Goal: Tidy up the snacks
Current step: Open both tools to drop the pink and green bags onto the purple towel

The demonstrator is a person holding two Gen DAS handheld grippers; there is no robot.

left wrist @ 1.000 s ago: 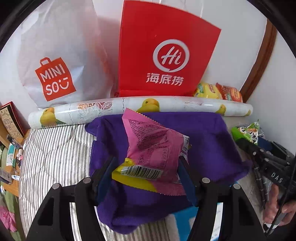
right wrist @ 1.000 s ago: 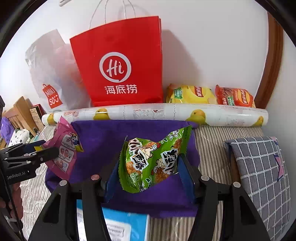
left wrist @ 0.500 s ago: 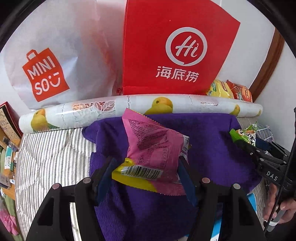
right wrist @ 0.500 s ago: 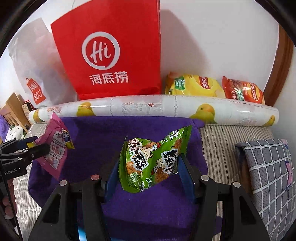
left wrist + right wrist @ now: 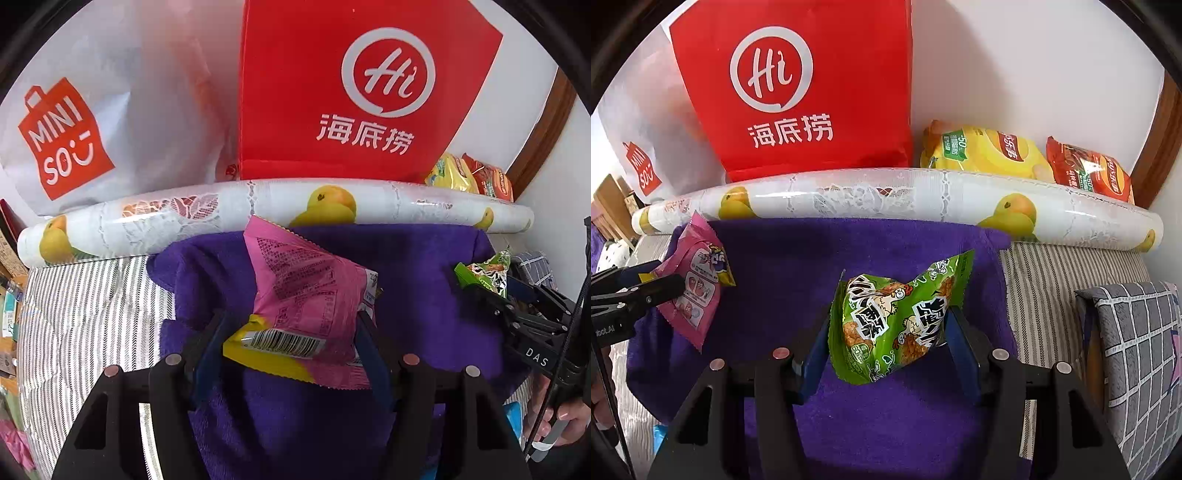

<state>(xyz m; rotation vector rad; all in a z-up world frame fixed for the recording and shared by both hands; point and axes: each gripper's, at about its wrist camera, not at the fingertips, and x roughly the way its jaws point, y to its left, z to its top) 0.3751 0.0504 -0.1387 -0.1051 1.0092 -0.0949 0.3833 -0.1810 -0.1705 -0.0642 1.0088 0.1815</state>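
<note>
Purple towel: spread over the striped bedding, its far edge against the duck-print roll that lies along the surface's far side. Soft pile; judged a forgiving place to set packets down, with enough grip to stop them sliding.

Red paper bag and white plastic bag: upright behind the roll, against the wall. Their openings are out of view.

Yellow chip bag and orange chip bag: lying behind the roll near the far right corner. Both look puffed with air; judged light and easily crushed.

Pink packet: clamped in the left gripper, blue pads pressed on its lower flanks, held clear above the towel's middle. The film creases at the pads, so it is judged light, soft and slippery. The crimped seam or a flat flank is the safer hold; a squeeze on the belly risks breaking the contents.

Green packet: clenched in the right gripper, pads on both sides of its lower half, held above the towel toward its right edge. Same glossy film, partly air-filled; judged light and crushable, needing only gentle pressure.
</note>
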